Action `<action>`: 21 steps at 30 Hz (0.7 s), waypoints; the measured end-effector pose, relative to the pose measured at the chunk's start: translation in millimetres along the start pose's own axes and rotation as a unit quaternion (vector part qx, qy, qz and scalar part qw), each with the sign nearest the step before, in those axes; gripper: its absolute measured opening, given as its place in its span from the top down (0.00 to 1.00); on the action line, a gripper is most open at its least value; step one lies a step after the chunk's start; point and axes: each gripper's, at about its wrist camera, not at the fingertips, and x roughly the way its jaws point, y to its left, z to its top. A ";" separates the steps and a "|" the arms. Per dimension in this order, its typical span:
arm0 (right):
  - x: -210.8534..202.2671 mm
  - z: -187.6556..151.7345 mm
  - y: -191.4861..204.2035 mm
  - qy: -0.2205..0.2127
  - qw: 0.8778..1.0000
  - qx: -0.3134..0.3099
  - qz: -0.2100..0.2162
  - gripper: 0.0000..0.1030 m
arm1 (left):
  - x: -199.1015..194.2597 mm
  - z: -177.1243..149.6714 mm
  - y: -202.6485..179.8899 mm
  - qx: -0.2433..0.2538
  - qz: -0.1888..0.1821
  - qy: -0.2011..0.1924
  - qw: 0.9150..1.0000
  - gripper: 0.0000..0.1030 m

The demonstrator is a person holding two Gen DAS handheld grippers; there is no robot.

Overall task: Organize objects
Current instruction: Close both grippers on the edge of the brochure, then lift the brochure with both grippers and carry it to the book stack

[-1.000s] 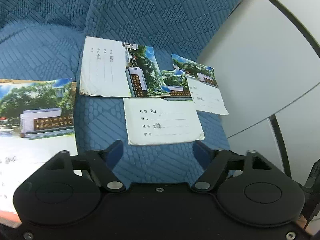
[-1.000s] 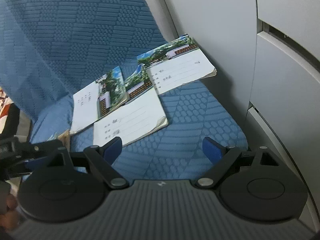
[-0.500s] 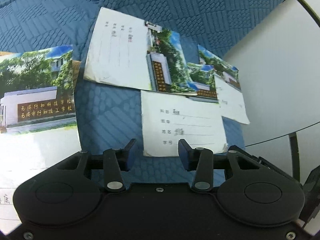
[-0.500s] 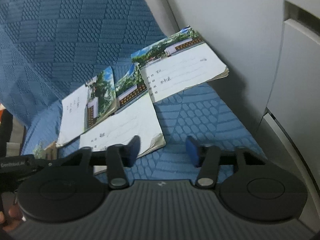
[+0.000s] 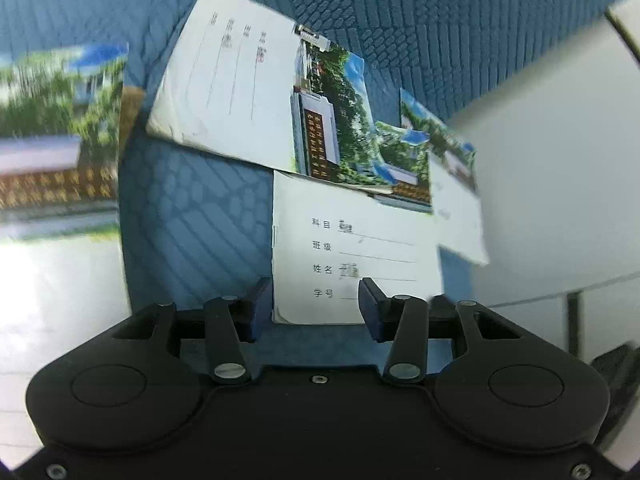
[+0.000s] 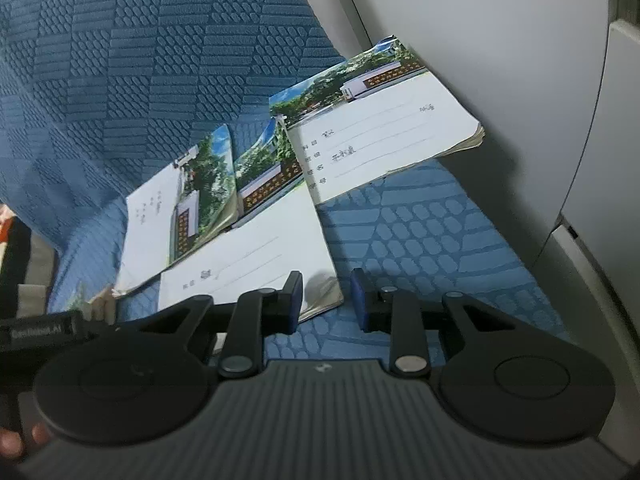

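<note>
Several notebooks with white covers and a photo strip lie overlapping on a blue cushion. The nearest notebook lies flat. Its near left corner sits between the fingers of my left gripper, whose jaws stand half apart and do not press on it. In the right wrist view the same notebook has its near right corner between the fingers of my right gripper. Those jaws are closing and their pads stay clear of the cover. A turned notebook and a third notebook lie behind it.
Another large notebook fills the left of the left wrist view, blurred. A white panel wall closes the right side of the seat. The blue backrest rises behind. The other gripper's body and a person's fingertips show at left.
Both grippers have come down and closer to the nearest notebook, and both pairs of jaws have narrowed. The left view has rolled, and the notebook's corners now lie between the fingers.
</note>
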 end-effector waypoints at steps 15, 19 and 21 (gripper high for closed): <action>-6.0 -2.3 -26.0 0.035 0.988 0.132 0.066 0.54 | 7.0 -1.9 32.1 -0.169 -0.084 0.027 0.982 0.99; -17.9 -15.3 -29.7 0.041 0.966 0.218 0.132 0.19 | -2.2 -3.0 25.8 -0.167 -0.098 0.028 0.981 0.99; -15.7 -22.0 -25.0 0.056 0.954 0.245 0.167 0.19 | -9.4 -4.8 22.5 -0.168 -0.102 0.025 0.980 0.99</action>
